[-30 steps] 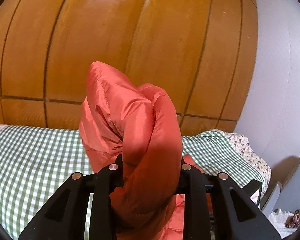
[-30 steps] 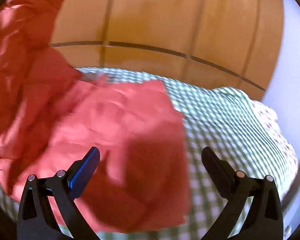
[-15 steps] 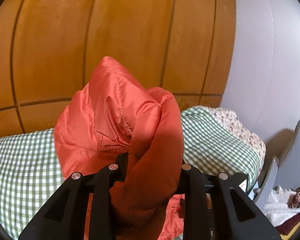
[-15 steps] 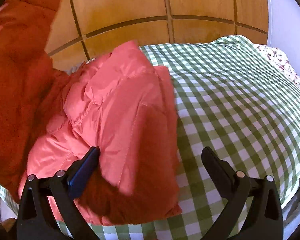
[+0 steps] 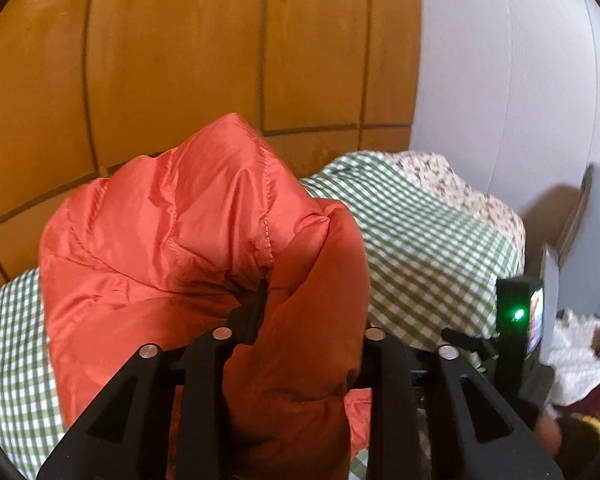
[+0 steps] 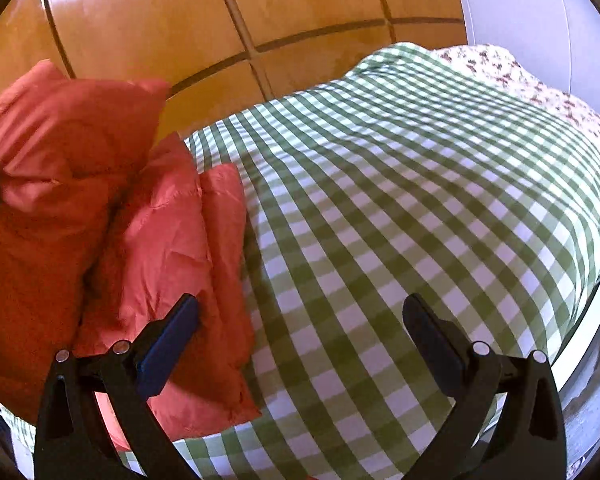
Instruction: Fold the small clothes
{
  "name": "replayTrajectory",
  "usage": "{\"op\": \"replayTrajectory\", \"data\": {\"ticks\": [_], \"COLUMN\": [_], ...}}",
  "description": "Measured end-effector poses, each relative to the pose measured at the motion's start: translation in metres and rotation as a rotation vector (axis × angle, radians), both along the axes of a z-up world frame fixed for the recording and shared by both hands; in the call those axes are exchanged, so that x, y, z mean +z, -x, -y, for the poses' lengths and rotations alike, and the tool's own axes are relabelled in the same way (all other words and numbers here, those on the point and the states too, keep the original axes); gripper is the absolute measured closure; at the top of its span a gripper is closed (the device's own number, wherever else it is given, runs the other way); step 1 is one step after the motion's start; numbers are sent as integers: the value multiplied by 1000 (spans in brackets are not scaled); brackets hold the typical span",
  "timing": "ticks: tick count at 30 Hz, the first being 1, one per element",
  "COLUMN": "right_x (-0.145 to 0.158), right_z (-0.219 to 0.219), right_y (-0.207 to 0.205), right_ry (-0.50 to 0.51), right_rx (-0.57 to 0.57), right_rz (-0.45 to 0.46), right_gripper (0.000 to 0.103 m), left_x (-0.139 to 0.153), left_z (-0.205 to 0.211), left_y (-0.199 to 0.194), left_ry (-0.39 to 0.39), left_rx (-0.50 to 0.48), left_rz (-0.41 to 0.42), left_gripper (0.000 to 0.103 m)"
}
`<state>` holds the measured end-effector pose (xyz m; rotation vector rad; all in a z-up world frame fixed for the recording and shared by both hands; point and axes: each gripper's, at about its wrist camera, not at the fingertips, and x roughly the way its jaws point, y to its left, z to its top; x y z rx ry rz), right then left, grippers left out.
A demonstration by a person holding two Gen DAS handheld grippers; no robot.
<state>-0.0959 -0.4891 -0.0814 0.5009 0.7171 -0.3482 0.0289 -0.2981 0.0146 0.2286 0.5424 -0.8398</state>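
Observation:
A puffy orange jacket [image 5: 188, 240] is bunched up in my left gripper [image 5: 300, 320]. Its fabric fills the gap between the black fingers and hides their tips. The jaws are opening a little, with the cloth still wedged between them. In the right wrist view the same jacket [image 6: 172, 248] lies partly folded at the left of the green checked bedcover [image 6: 400, 200], with one part lifted at the far left. My right gripper [image 6: 300, 320] stands open just above the cover, its left finger [image 6: 168, 344] over the jacket's edge and nothing between the pads.
A wooden panelled wall [image 5: 180, 60] stands behind the bed, with a grey wall [image 5: 500, 100] to the right. A floral sheet [image 6: 540, 80] shows at the bed's far right corner. White cloth [image 5: 572, 344] lies beside the bed at lower right.
My left gripper has carried the bunched jacket lower and swung toward the right end of the bed. My right gripper has slid right, off the jacket and over the bare checked cover.

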Motion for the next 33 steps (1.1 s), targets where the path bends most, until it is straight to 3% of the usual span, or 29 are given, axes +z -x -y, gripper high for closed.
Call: {"op": "replayTrajectory", "data": {"ticks": [2,6,9,13,20,23,25,28,31,33], "right_x": [-1,0,5,23,106,128,125,100,67,50], "right_z": [8,28,35,35,14,-15,-31,-40,-36,-27], "right_y": [3,14,22,25,8,-16,-33,-53,-58,-56], "right_ry": [7,-37,-64,-74,-61,32,108,133,181,152], "right_rx": [-37,-108,-131,-112,57,158,170,169,132,121], "right_rz": [-9,10,29,70,263,237,168,57,-40,-73], "right_gripper": [2,2,2,2,2,2,2,2,2,2], "left_x": [-7,-20,-23,-22,-2,11,22,36,39,32], "left_z": [8,20,20,16,-13,-31,-46,-82,-117,-140], "left_y": [4,16,24,26,36,45,49,51,39,16], "left_ry": [-12,-31,-2,44,175,236,274,337,382,391], "left_rx": [-18,-127,-181,-208,-279,-315,-323,-282,-139,24], "left_rz": [12,13,27,1,-43,-23,10,86,160,178], "left_gripper": [69,25,12,7,4,4,4,4,4,4]}}
